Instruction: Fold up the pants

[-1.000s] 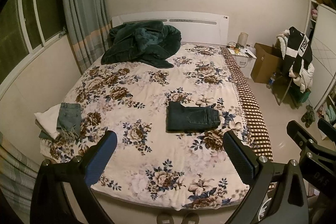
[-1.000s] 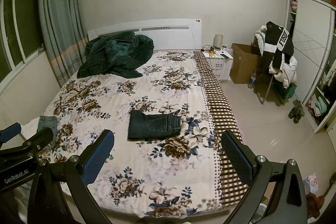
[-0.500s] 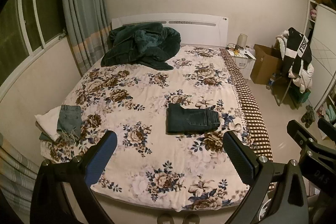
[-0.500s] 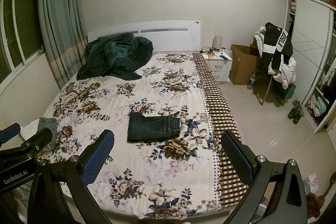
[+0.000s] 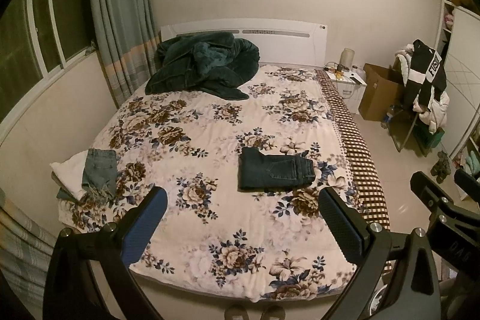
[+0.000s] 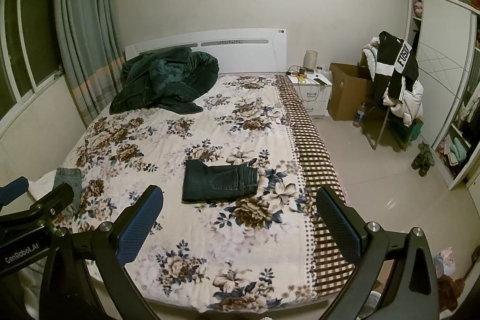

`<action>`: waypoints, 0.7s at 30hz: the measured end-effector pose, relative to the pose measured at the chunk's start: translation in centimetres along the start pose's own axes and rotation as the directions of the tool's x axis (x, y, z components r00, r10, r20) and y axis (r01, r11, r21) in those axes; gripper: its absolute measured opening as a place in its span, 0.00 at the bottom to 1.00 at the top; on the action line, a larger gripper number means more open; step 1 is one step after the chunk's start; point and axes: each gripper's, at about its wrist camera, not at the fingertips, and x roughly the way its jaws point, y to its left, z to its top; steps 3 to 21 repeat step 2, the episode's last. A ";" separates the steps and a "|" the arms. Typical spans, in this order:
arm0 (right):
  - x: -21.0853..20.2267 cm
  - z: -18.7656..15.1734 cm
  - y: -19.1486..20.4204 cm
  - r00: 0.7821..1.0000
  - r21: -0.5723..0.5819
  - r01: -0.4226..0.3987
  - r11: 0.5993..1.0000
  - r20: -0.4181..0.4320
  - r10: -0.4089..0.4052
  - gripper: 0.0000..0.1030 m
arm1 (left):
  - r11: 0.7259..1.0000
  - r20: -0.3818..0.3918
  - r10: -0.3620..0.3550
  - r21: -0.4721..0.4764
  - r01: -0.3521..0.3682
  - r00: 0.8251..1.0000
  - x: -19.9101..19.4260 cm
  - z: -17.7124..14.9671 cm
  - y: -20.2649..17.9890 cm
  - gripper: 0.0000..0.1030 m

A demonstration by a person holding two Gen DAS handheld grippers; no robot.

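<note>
On the left edge of the bed (image 5: 210, 122) lies a small pile with light denim shorts (image 5: 100, 168). The left tool (image 5: 240, 218) and the right tool (image 6: 240, 218) both hang above the foot of the bed, jaws wide apart, holding nothing. The dark jeans (image 5: 274, 172) lie folded near the middle, toward the right side. The fold is loose and could slip open if a finger drags it. Against the earlier pictures, only the view has risen slightly; the jeans have not moved.

Both grippers (image 5: 243, 215) (image 6: 240, 212): black frames w/ silver screws, blue textured pads (image 6: 139, 222); "GenRobot.AI" is printed on left unit (image 6: 27, 227).
</note>
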 end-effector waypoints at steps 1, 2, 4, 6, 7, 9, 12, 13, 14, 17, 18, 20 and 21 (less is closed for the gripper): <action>-0.1 0.1 0.0 1.000 0.001 -0.002 1.000 -0.001 0.002 1.00 | 1.000 0.002 0.000 0.000 0.000 1.000 -0.2 0.1 -0.1 1.00; -0.1 0.1 0.0 1.000 0.001 -0.002 1.000 -0.001 0.002 1.00 | 1.000 0.003 -0.001 -0.001 0.001 1.000 -0.3 0.3 -0.1 1.00; -0.1 0.1 0.0 1.000 0.001 -0.002 1.000 -0.001 0.002 1.00 | 1.000 0.003 -0.001 -0.001 0.001 1.000 -0.3 0.3 -0.1 1.00; -0.1 0.1 0.0 1.000 0.001 -0.002 1.000 -0.001 0.002 1.00 | 1.000 0.003 -0.001 -0.001 0.001 1.000 -0.3 0.3 -0.1 1.00; -0.1 0.1 0.0 1.000 0.001 -0.002 1.000 -0.001 0.002 1.00 | 1.000 0.003 -0.001 -0.001 0.001 1.000 -0.3 0.3 -0.1 1.00; -0.1 0.1 0.0 1.000 0.001 -0.002 1.000 -0.001 0.002 1.00 | 1.000 0.003 -0.001 -0.001 0.001 1.000 -0.3 0.3 -0.1 1.00; -0.1 0.1 0.0 1.000 0.001 -0.002 1.000 -0.001 0.002 1.00 | 1.000 0.003 -0.001 -0.001 0.001 1.000 -0.3 0.3 -0.1 1.00; -0.1 0.1 0.0 1.000 0.001 -0.002 1.000 -0.001 0.002 1.00 | 1.000 0.003 -0.001 -0.001 0.001 1.000 -0.3 0.3 -0.1 1.00; -0.1 0.1 0.0 1.000 0.001 -0.002 1.000 -0.001 0.002 1.00 | 1.000 0.003 -0.001 -0.001 0.001 1.000 -0.3 0.3 -0.1 1.00; -0.1 0.1 0.0 1.000 0.001 -0.002 1.000 -0.001 0.002 1.00 | 1.000 0.003 -0.001 -0.001 0.001 1.000 -0.3 0.3 -0.1 1.00; -0.1 0.1 0.0 1.000 0.001 -0.002 1.000 -0.001 0.002 1.00 | 1.000 0.003 -0.001 -0.001 0.001 1.000 -0.3 0.3 -0.1 1.00; -0.1 0.1 0.0 1.000 0.001 -0.002 1.000 -0.001 0.002 1.00 | 1.000 0.003 -0.001 -0.001 0.001 1.000 -0.3 0.3 -0.1 1.00; -0.1 0.1 0.0 1.000 0.001 -0.002 1.000 -0.001 0.002 1.00 | 1.000 0.003 -0.001 -0.001 0.001 1.000 -0.3 0.3 -0.1 1.00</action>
